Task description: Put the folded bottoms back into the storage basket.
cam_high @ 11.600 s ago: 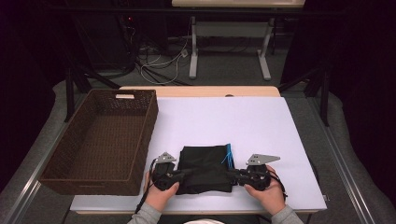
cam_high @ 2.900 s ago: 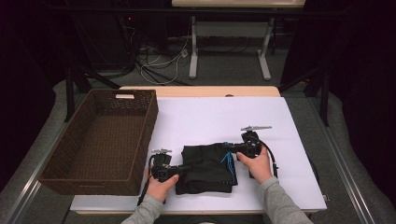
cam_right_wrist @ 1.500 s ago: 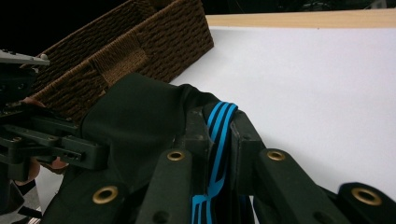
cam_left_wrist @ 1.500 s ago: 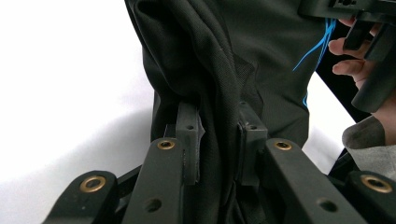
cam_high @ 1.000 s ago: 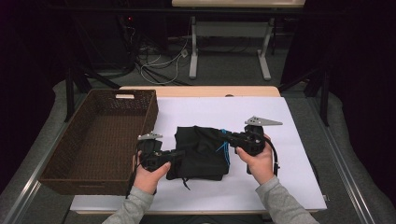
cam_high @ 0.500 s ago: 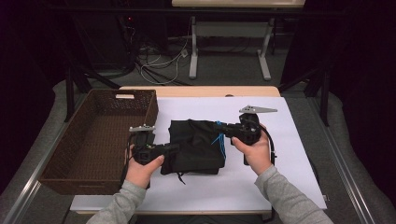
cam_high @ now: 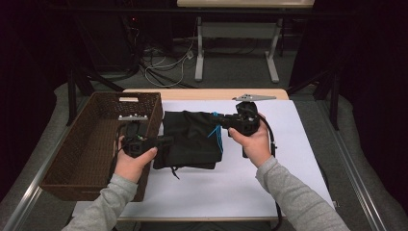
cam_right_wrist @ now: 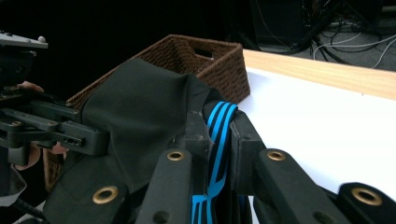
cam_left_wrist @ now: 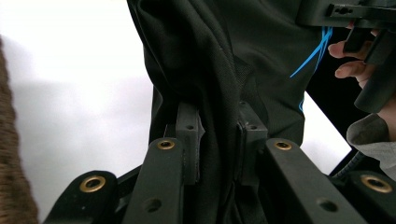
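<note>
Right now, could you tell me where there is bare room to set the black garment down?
The white tabletop is bare right of the black garment and along its near edge. The wicker basket looks empty inside. It is crowded between the left gripper and the basket's wall.

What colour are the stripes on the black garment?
Bright blue stripes on the black garment, clearest in the right gripper view.

The garment [cam_high: 192,139] is black, with bright blue stripes [cam_right_wrist: 218,140] along one edge at its right. The basket [cam_high: 91,144] at the left is dark brown wicker. The table [cam_high: 288,159] is white with a light wood strip at the far edge. Both sleeves [cam_high: 298,197] are grey
</note>
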A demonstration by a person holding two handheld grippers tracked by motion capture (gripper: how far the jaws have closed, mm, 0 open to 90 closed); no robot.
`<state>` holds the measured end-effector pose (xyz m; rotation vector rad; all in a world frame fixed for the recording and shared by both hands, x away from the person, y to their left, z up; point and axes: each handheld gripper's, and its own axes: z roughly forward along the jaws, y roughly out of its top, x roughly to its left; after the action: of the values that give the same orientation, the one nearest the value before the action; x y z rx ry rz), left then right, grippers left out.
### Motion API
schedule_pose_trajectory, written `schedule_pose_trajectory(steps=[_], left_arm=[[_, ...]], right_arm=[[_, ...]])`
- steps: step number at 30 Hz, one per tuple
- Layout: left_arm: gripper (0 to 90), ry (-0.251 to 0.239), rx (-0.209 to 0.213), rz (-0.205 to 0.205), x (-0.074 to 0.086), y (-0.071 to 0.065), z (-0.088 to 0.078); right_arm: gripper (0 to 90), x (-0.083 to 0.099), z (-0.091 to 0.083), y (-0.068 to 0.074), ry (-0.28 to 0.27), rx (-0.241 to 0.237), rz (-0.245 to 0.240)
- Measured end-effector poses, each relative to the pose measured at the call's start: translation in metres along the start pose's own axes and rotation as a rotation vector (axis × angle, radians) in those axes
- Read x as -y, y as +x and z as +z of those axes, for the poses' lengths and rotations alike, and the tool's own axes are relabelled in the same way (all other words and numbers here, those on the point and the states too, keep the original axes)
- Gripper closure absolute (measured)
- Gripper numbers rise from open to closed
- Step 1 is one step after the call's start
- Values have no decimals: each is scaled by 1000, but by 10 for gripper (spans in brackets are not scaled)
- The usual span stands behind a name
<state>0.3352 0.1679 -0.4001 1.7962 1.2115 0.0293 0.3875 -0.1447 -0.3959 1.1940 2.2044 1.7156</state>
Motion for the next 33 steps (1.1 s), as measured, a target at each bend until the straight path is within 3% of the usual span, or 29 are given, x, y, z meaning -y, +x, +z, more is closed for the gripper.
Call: schedule_pose_trajectory(steps=[15, 33], left_arm=[[755, -34, -50, -25, -21, 25, -41], [755, -59, -119, -38, -28, 46, -83]], right_arm=[[803, -39, 38, 29, -5, -17, -50], [803, -63, 74, 59, 8, -40, -82]])
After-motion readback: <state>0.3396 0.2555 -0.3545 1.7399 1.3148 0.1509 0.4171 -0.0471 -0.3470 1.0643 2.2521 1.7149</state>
